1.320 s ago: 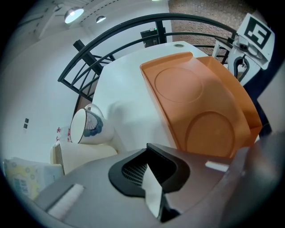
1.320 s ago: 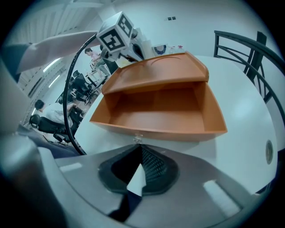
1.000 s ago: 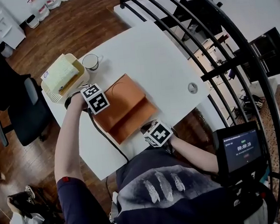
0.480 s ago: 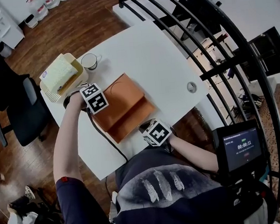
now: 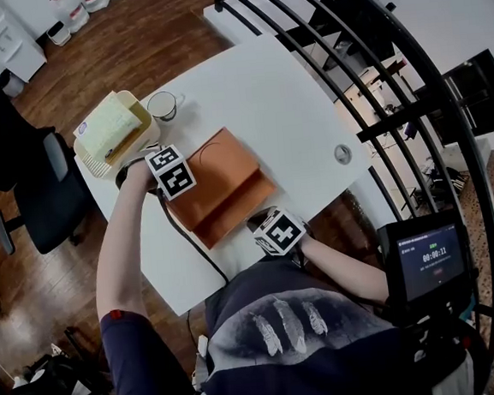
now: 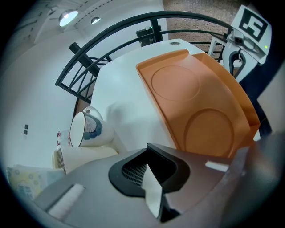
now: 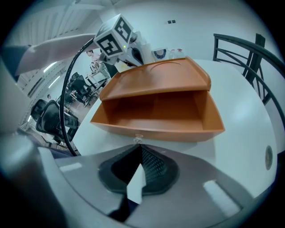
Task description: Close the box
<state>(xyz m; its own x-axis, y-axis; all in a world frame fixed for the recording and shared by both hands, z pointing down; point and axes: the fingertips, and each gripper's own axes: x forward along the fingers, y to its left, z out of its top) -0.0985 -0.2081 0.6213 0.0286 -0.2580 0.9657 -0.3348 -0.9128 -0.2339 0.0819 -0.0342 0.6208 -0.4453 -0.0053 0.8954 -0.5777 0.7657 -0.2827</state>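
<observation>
1. An orange box (image 5: 221, 190) sat on the smooth white bench (image 5: 290, 102). Its hinged lid (image 7: 156, 82) was partly raised over a shallow tray with plain orange walls.
2. The flat lid bore two embossed circles.
3. The left tongs (image 6: 151, 189) were closed on nothing, beside the lid's edge. The right tongs (image 7: 135, 180) were closed and empty too, just before the box's front wall.
4. Near the box, a cream slatted basket (image 5: 95, 165) held a pale packet (image 5: 108, 130), with a round white cup (image 5: 162, 106) beside it.
</observation>
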